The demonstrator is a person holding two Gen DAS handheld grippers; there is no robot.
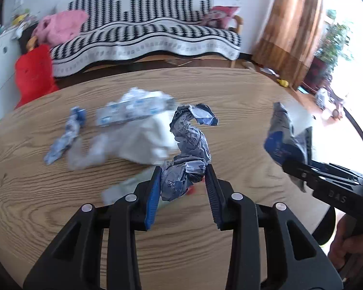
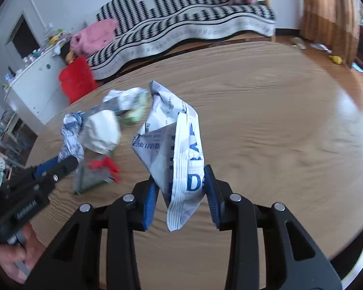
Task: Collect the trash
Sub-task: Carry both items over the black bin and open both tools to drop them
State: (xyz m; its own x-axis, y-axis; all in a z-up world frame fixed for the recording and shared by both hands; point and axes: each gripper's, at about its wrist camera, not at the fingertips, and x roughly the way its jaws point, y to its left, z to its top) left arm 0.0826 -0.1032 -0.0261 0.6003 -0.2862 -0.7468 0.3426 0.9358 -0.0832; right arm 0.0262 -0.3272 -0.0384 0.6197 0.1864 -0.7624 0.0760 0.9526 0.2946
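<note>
Trash lies heaped on a wooden worktop [image 1: 230, 91], where a white crumpled tissue [image 1: 147, 140], a blue-and-white carton [image 1: 133, 108] and a twisted strip [image 1: 65, 135] sit close together. The left tool [image 1: 184, 176] is clamped on a crumpled grey-blue wrapper [image 1: 188, 145], raised above the heap. The right tool [image 2: 180, 181] grips a white-and-blue packet [image 2: 174, 145], held clear of the wood. Behind the worktop stands a sofa [image 1: 157, 31] under a black-and-white throw.

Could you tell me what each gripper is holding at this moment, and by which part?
The left gripper pinches a twisted wrapper at its lower end; the right gripper clamps a white-and-blue packet near its lower end.
</note>
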